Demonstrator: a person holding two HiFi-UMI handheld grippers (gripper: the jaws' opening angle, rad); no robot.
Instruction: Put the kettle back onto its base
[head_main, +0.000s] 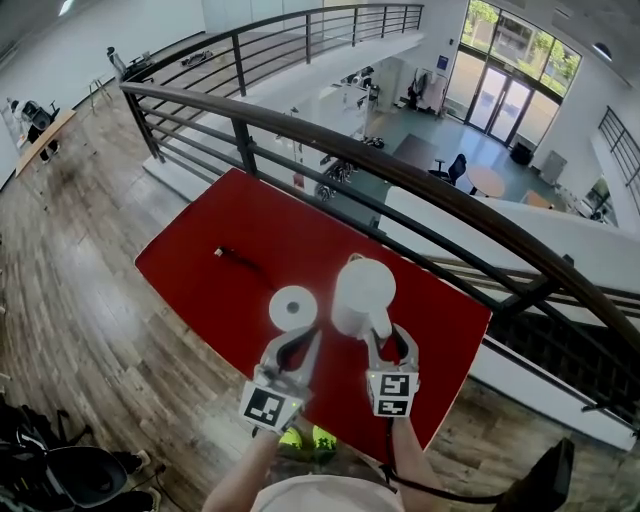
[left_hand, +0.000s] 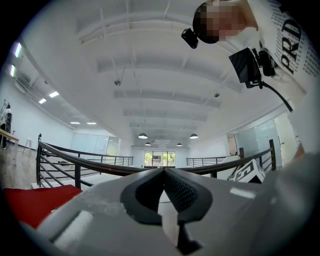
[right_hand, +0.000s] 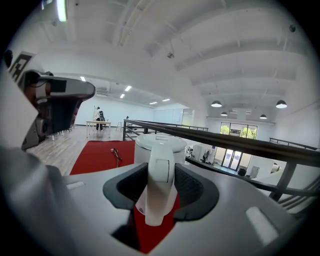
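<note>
A white kettle (head_main: 360, 290) stands on the red table (head_main: 200, 250), just right of its round white base (head_main: 293, 305). My right gripper (head_main: 387, 335) is at the kettle's near side, its jaws spread either side of the upright handle (right_hand: 159, 190). In the right gripper view the kettle (right_hand: 157, 142) fills the middle and my right gripper (right_hand: 160, 172) stands open around the handle. My left gripper (head_main: 303, 340) hovers at the base's near edge. Seen in its own view, my left gripper (left_hand: 163, 171) is shut with nothing in it.
A black cable (head_main: 238, 262) runs across the table from the base toward the far left corner. A dark metal railing (head_main: 400, 170) borders the table's far side, with a drop to a lower floor beyond. The near table edge (head_main: 330, 425) lies just under my grippers.
</note>
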